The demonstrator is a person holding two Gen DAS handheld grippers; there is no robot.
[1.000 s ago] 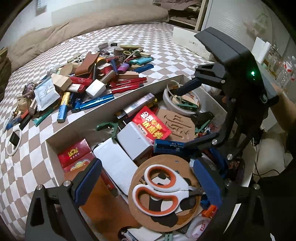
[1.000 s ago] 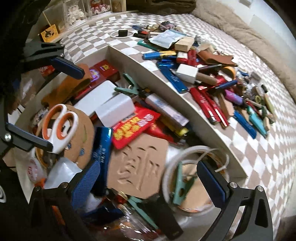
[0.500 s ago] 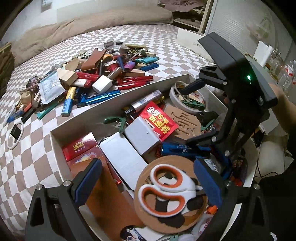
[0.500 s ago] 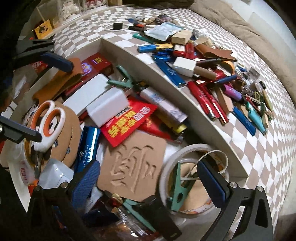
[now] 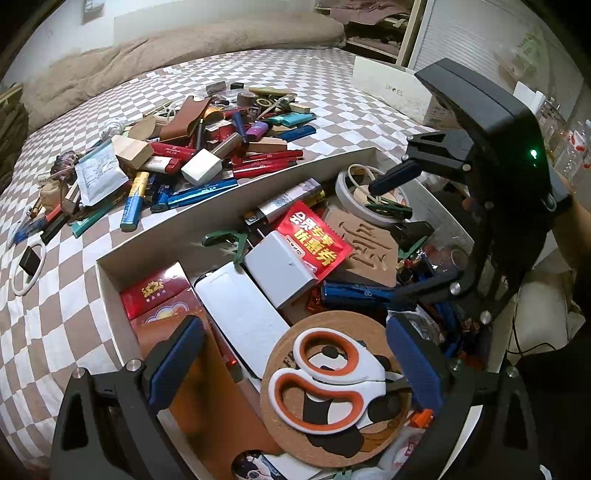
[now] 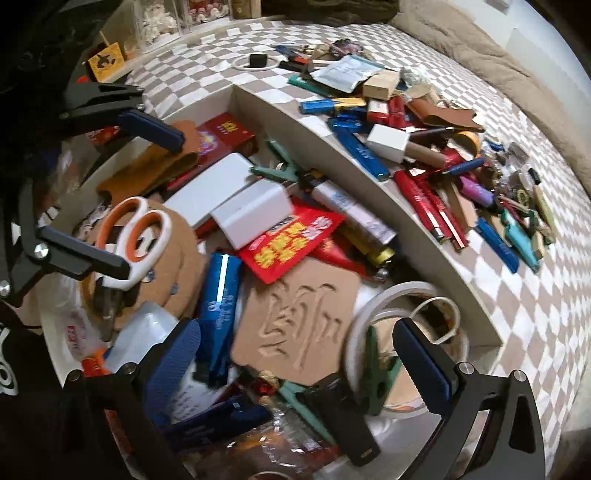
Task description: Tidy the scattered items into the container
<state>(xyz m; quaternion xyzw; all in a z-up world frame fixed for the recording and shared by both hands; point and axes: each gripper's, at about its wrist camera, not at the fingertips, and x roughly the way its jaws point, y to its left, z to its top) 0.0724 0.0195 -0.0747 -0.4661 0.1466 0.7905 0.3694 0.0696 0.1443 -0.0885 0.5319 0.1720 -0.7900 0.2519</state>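
Left wrist view: left claw [image 5: 291, 369] spread wide, empty, over the crowded white container [image 5: 258, 184] on a checkered bed [image 5: 74, 295]; scattered items [image 5: 192, 147] heaped beyond its wall, beige blanket [image 5: 147, 62] behind.

Right wrist view: right claw [image 6: 295, 358] likewise agape, holding nothing, above the container [image 6: 424, 236]; clear boxes [image 6: 177, 14] along the bedside.

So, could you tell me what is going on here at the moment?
A person is tidying scattered items into a white box on a checkered bed. Both grippers, left and right, hover open and empty above the box. It already holds orange-handled scissors on a cork coaster, a red packet and more. A large pile of pens and lighters is yet to be picked up.
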